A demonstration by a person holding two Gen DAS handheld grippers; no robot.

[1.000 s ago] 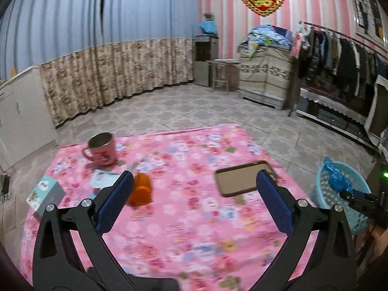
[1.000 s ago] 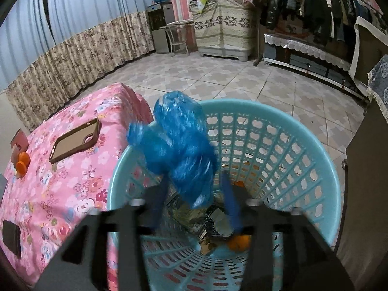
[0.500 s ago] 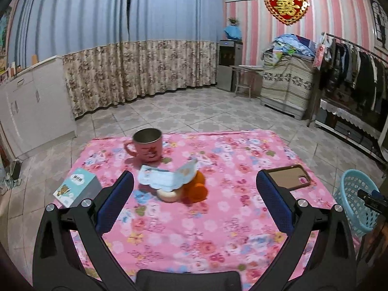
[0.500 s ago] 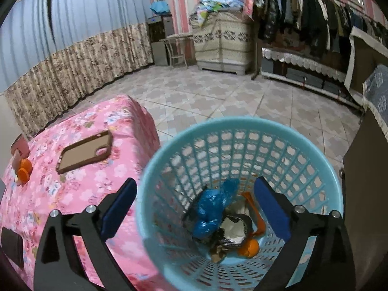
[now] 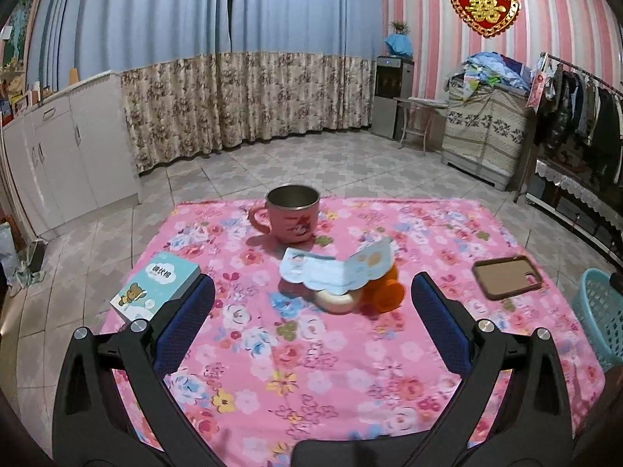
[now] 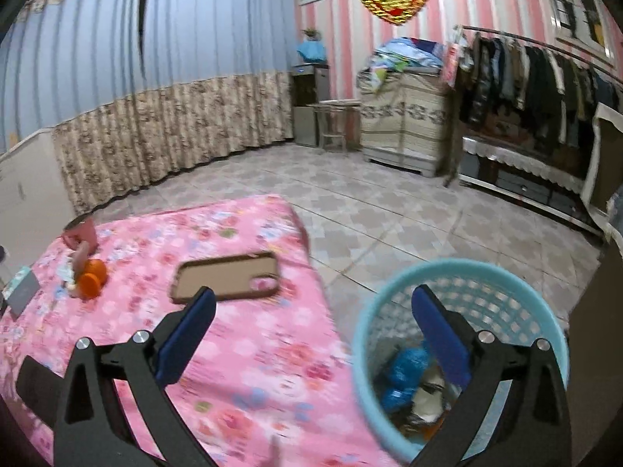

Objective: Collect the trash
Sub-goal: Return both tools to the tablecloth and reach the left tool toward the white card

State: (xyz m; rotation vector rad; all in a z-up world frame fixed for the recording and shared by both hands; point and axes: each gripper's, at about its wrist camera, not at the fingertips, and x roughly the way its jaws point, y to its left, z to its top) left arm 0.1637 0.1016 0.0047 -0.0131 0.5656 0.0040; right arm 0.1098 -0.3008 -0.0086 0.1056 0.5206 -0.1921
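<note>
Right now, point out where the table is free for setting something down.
Bare cloth lies near the left gripper, between the tissue box and phone case. It is crowded mid-table: mug, paper wrapper and orange lid cluster together.

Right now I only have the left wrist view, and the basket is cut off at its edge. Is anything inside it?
Observer: Yes. A blue bag lies inside the basket, on top of other rubbish.
Operator: Is the right gripper holding anything?
Observer: No. The right gripper has its jaws wide open and empty. One is over the table, the other over the basket.
Operator: Anything on the table that I'm missing?
Observer: A dark flat object lies near the table's front left edge. It is partly hidden behind the gripper, so I cannot tell what it is.
</note>
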